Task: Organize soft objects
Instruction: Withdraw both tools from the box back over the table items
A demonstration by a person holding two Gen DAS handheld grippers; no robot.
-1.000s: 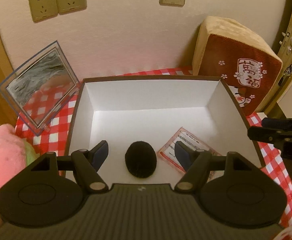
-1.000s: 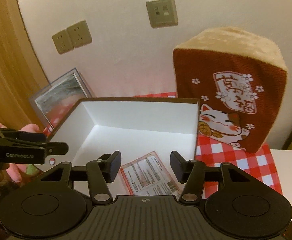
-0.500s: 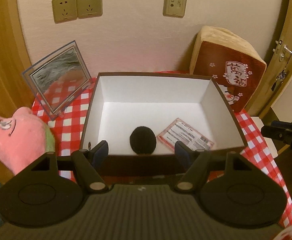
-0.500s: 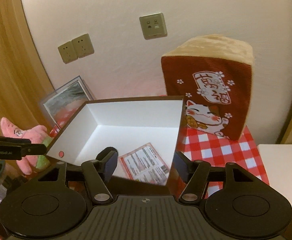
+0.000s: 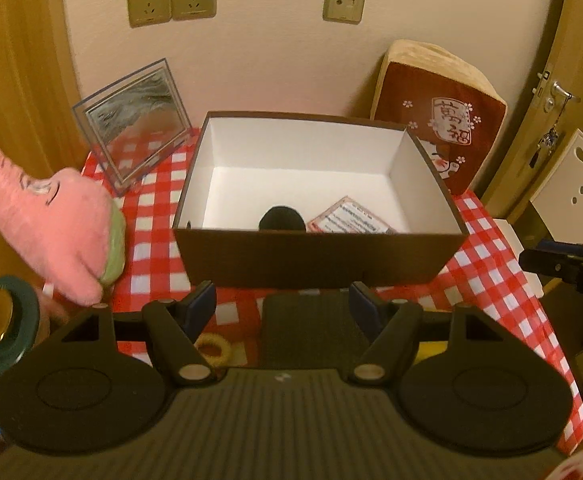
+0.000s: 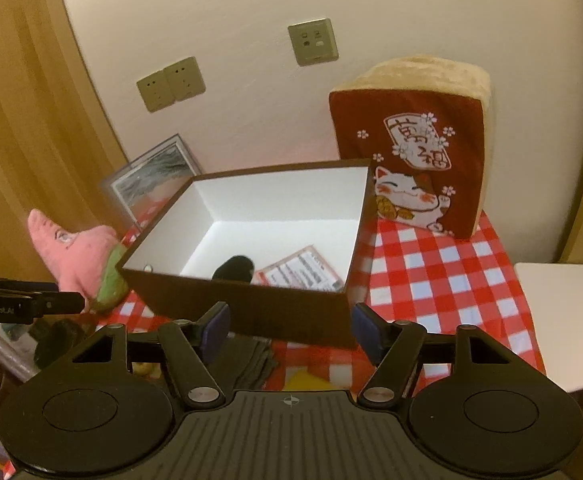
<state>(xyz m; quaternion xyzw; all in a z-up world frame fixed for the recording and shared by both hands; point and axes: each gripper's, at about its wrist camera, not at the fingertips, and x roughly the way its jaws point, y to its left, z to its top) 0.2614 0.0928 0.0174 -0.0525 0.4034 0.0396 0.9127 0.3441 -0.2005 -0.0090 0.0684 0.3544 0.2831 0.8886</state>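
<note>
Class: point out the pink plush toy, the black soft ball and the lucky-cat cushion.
pink plush toy (image 5: 51,224), left wrist view, middle of its body
black soft ball (image 6: 235,267), right wrist view, its top
lucky-cat cushion (image 6: 411,136), right wrist view, red front

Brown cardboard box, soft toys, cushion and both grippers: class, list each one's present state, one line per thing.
Brown cardboard box with white inside: open, lidless.
Round black fuzzy object: inside the box.
Printed paper leaflet: flat on the box floor.
Pink star-shaped plush toy: outside the box.
Red lucky-cat cushion: upright against the wall.
Left gripper: open, empty.
Right gripper: open, empty.
</note>
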